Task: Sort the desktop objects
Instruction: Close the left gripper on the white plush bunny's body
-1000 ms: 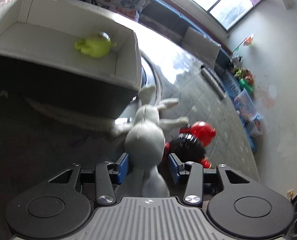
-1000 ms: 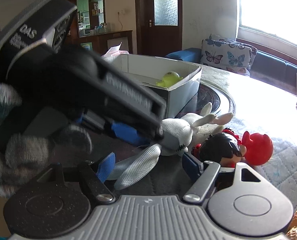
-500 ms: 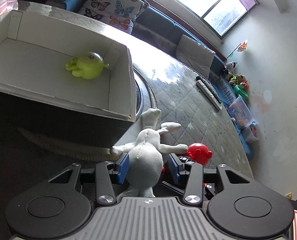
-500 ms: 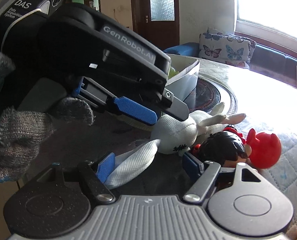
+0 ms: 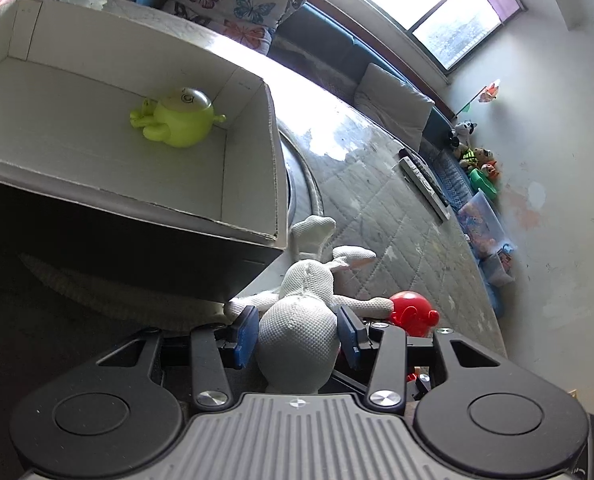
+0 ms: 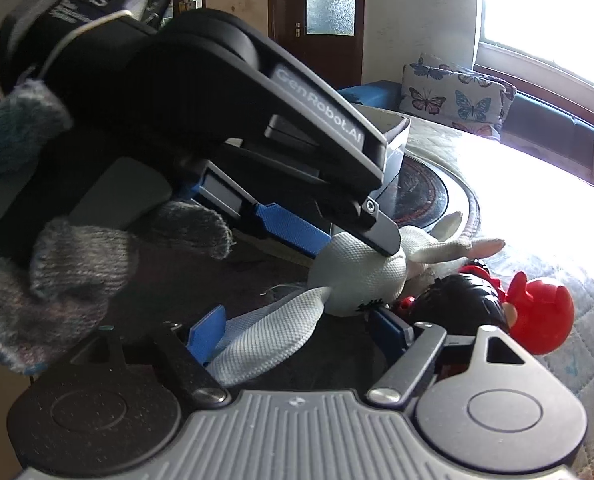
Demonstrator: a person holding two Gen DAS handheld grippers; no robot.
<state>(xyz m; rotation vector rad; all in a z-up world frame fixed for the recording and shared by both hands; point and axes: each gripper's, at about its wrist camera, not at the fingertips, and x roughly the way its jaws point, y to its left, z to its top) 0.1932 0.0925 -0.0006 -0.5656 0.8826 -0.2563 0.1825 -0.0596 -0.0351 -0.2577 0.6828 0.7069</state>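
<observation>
A white plush rabbit (image 5: 297, 336) is clamped at its body between the blue pads of my left gripper (image 5: 297, 334), just short of the near corner of a white cardboard box (image 5: 275, 184). A green toy (image 5: 177, 120) lies inside the box. In the right wrist view the left gripper (image 6: 357, 248) pinches the rabbit (image 6: 357, 276) from above. My right gripper (image 6: 297, 332) is below it with its jaws opening. One rabbit leg (image 6: 269, 340) lies loose between them. A black-haired doll (image 6: 465, 300) and a red toy (image 6: 541, 312) sit to the right.
A gloved hand (image 6: 57, 272) holds the left gripper. The quilted table cover (image 5: 377, 208) carries a remote control (image 5: 423, 184) farther back. A round dark mat (image 6: 425, 192) lies under the box. Butterfly cushions (image 5: 233, 4) and a bench line the window side.
The left gripper has carried the rabbit closer to the box, and more of the box's inside shows. The right gripper's pads stand wider apart, off the rabbit's leg.
</observation>
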